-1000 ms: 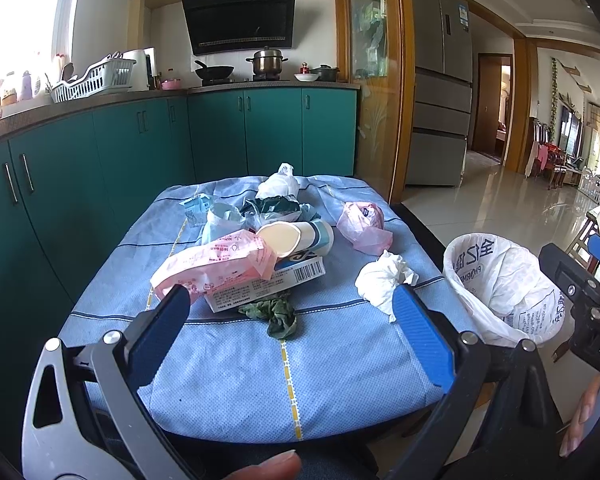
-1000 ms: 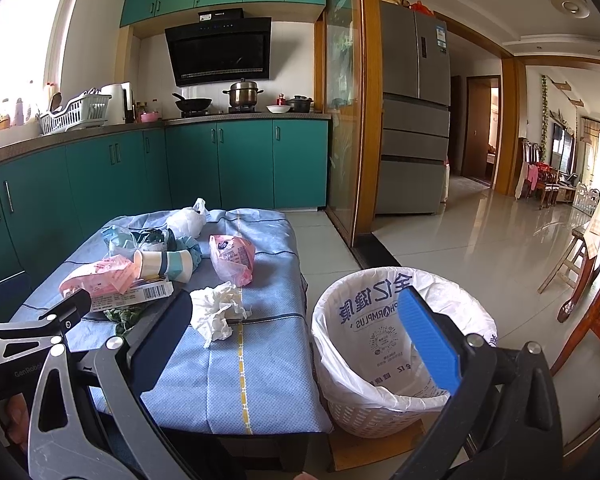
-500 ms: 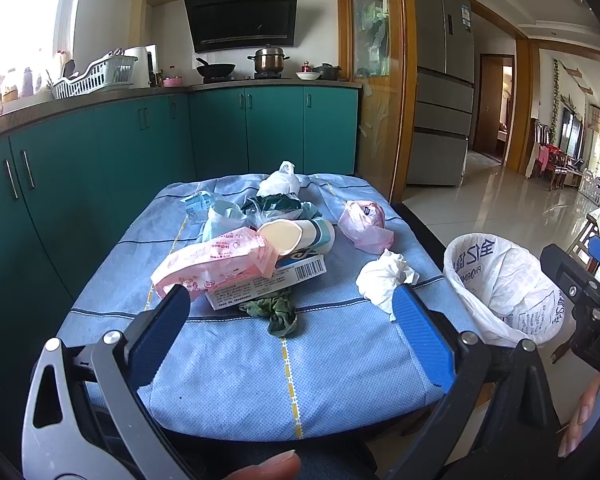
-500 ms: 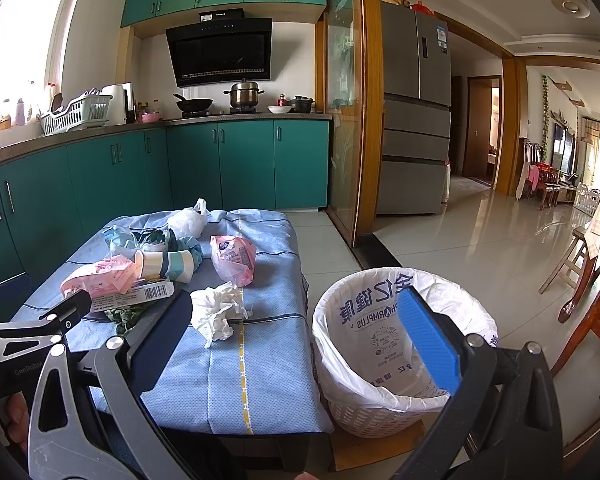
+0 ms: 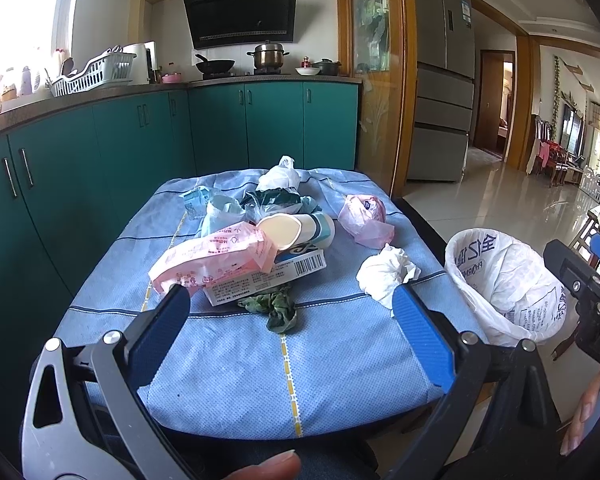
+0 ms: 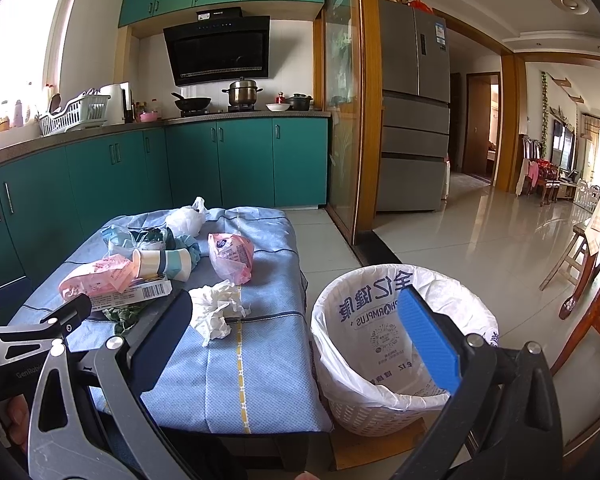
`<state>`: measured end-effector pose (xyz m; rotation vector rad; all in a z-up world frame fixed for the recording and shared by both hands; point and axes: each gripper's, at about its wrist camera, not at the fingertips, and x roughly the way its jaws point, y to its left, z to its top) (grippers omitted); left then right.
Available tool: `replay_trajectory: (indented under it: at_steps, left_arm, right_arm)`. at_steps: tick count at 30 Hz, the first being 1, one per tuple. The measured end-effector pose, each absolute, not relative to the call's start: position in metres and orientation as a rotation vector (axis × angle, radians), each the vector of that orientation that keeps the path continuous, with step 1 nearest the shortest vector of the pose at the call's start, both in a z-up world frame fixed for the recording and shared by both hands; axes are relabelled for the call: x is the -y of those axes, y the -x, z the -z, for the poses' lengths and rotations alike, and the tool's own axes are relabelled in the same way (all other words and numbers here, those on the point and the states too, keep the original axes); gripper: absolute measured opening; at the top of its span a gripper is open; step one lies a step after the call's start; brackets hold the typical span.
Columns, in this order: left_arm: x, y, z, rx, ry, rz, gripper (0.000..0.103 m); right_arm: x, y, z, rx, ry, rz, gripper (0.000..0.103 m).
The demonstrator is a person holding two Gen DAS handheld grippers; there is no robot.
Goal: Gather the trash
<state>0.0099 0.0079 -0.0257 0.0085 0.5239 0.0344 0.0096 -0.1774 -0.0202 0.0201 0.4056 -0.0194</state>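
Trash lies heaped on the blue tablecloth (image 5: 240, 368): a pink wrapper (image 5: 208, 258), a paper cup (image 5: 300, 230), a crumpled tissue (image 5: 384, 274). The lined bin (image 6: 384, 320) stands just beside the table. The left gripper (image 5: 288, 320) and right gripper (image 6: 300, 328) both gape wide, holding nothing.

A home kitchen: teal cabinets (image 6: 236, 160) and a range hood (image 6: 220, 50) at 12 o'clock, a steel pot (image 6: 242, 92) on the stove, a fridge (image 6: 414, 112) at 1 o'clock
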Motion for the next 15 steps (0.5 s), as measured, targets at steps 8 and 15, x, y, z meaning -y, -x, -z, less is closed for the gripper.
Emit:
replay_trajectory:
  at_steps: [8, 15]
  left_arm:
    - [-0.0077, -0.011, 0.0285, -0.536, -0.01, -0.044, 0.1]
    - [-0.0055, -0.0111, 0.0279, -0.539, -0.018, -0.037, 0.1]
  right_arm:
    - [0.1776, -0.0124, 0.0217, -0.411, -0.025, 0.008, 0.1]
    - [0.181, -0.0127, 0.0208, -0.406, -0.034, 0.01, 0.1]
